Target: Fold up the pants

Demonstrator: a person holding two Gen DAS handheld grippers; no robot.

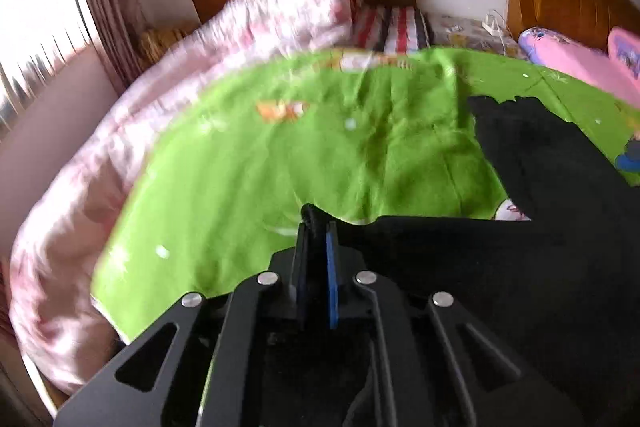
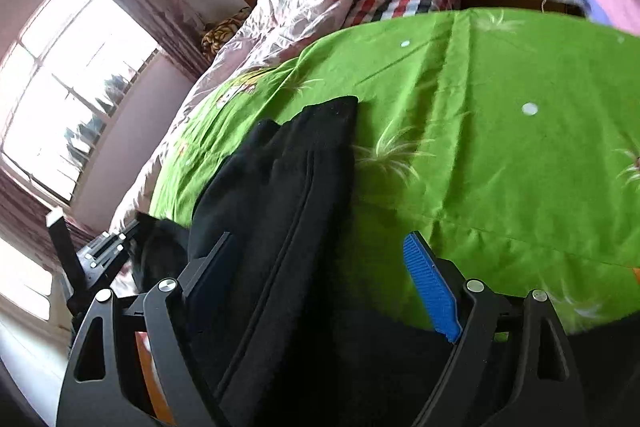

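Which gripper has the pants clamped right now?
The left gripper: its jaws are pinched shut on the black pants. The right gripper is wide open.

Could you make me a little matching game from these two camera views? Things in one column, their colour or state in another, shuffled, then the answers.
Things:
1. bed sheet
2. pants
3. left gripper
4. right gripper

Colour or state:
A. black, lying partly on the bed
B. fingers wide apart, fabric between them
C. bright green with printed pictures
D. fingers closed on a bit of black cloth

Pairs: 1-C, 2-A, 3-D, 4-B
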